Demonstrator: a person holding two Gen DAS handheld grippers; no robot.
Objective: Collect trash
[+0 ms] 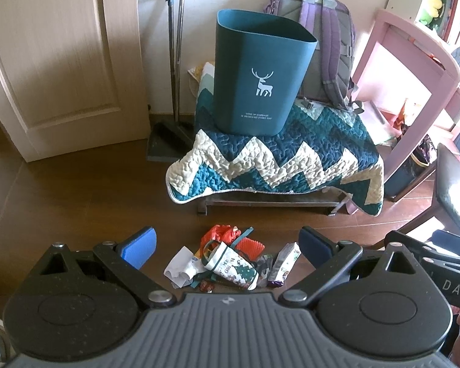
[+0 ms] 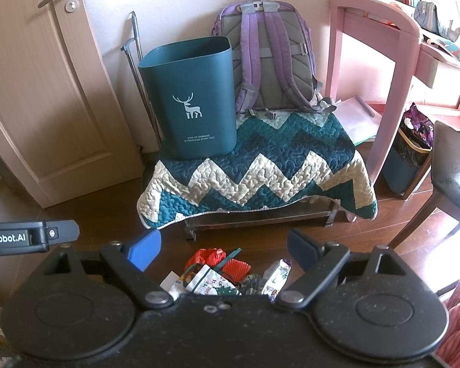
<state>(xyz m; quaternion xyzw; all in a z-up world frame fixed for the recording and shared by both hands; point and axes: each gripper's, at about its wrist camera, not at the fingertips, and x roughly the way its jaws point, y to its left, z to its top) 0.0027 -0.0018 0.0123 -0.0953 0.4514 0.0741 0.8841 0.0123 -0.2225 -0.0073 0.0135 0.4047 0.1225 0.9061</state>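
Wooden floor [image 1: 76, 208] runs to a quilt-covered bench [image 1: 279, 159] carrying an upright teal bin [image 1: 257, 73], mouth up. Trash [image 1: 230, 260] lies heaped before it, one wrapper [image 1: 283, 263] lengthwise toward the bench. Left gripper [image 1: 227, 245] and right gripper [image 2: 225, 250] hover wide open, empty.

A lived-in home bedroom: wooden door [image 2: 46, 92], purple backpack [image 2: 270, 61], quilt-draped bench [image 2: 260, 168], pink desk [image 2: 392, 61]
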